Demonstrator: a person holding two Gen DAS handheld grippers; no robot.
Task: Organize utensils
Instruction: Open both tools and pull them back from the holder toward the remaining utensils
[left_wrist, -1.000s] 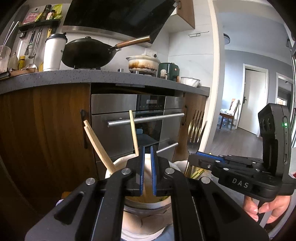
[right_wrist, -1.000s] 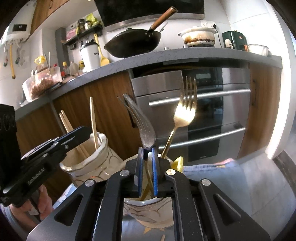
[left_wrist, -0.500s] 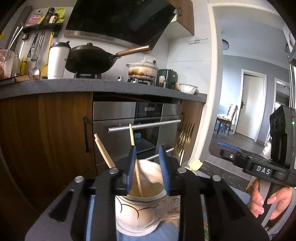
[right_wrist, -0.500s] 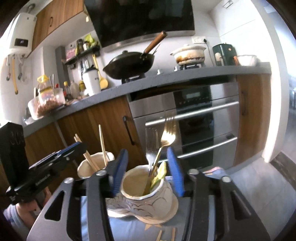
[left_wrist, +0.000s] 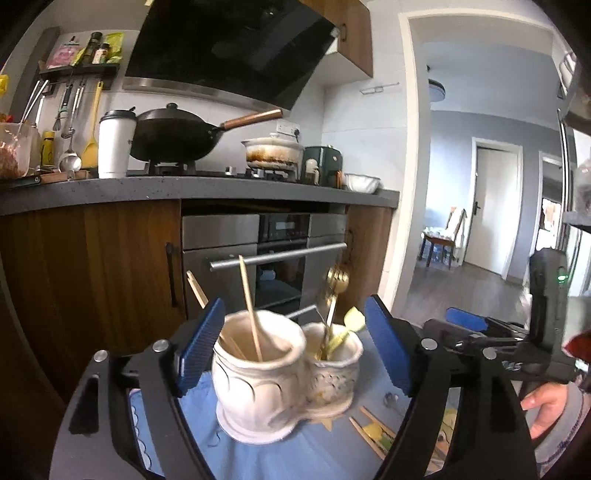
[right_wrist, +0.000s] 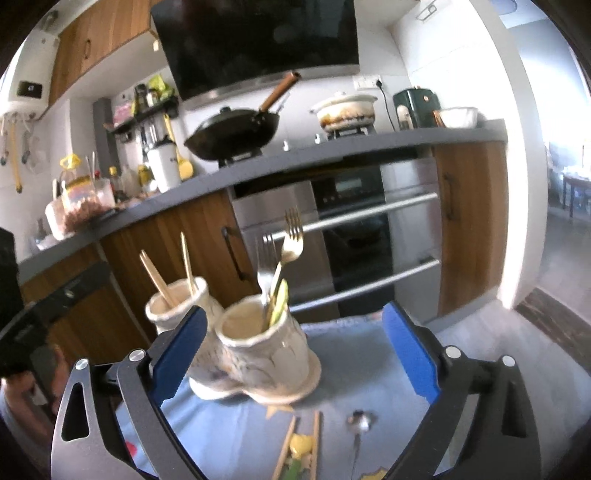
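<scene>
My left gripper: jaws spread, empty.
My right gripper: jaws spread, empty.
Right view only: spoon lying on blue cloth.
Left view only: hallway door.

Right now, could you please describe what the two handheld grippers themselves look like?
Both match: the left gripper and right gripper have black angular arms with silver bolts and triangular cut-outs, ending in ribbed blue pads. In the left wrist view, the right gripper's upright black housing shows a small green light.
</scene>
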